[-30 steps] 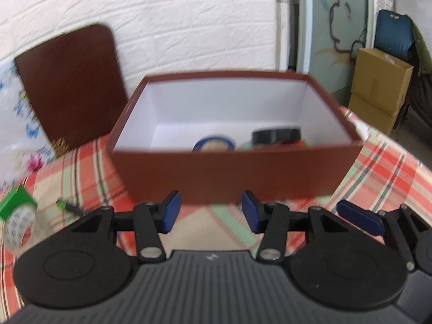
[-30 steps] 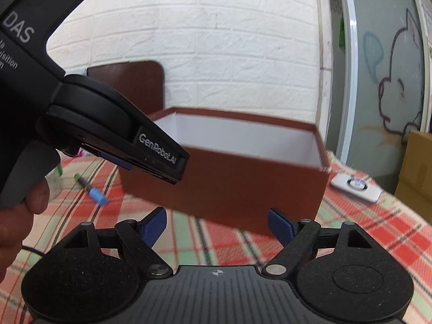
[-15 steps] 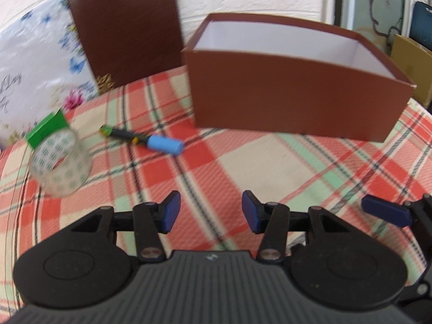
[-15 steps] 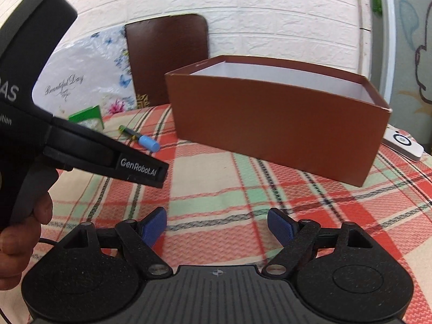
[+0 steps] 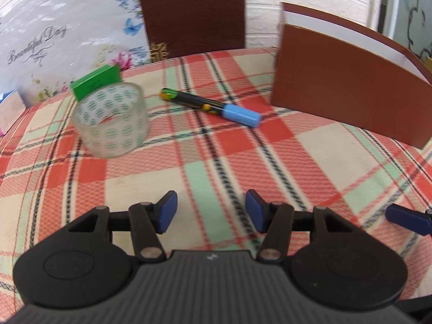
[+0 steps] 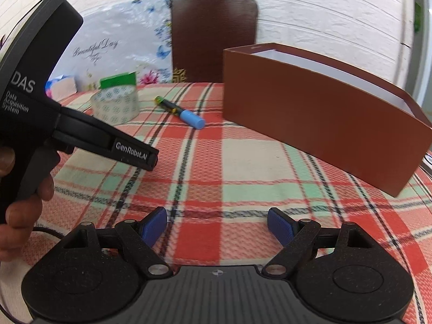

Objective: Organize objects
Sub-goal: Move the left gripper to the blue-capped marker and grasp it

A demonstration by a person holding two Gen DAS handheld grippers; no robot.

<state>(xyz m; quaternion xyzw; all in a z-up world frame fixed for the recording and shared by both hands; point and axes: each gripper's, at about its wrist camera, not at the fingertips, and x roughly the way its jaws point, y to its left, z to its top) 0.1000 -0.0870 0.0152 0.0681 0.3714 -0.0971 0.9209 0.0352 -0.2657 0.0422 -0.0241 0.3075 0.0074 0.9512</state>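
Observation:
A marker [image 5: 210, 106] with a black patterned barrel and a light blue cap lies on the plaid tablecloth, also seen as the marker [image 6: 180, 112] in the right wrist view. Left of it stands a roll of clear tape [image 5: 111, 123], printed with green marks, the same tape roll [image 6: 115, 103] showing in the right wrist view. The brown box [image 5: 348, 83] with a white inside stands at the right. My left gripper [image 5: 210, 211] hovers over the cloth short of the marker, its jaws opening with nothing between them. My right gripper [image 6: 217, 227] is open and empty.
A green box [image 5: 95, 81] stands behind the tape roll. A dark brown board [image 5: 193, 13] and a floral card [image 5: 62, 37] lean on the white brick wall. In the right wrist view a hand [image 6: 21, 216] holds the left gripper's handle.
Both views have swung left from the box toward the marker and tape roll, and lower to the table. The left gripper's fingers now stand wider apart. The right gripper's fingers keep their spread.

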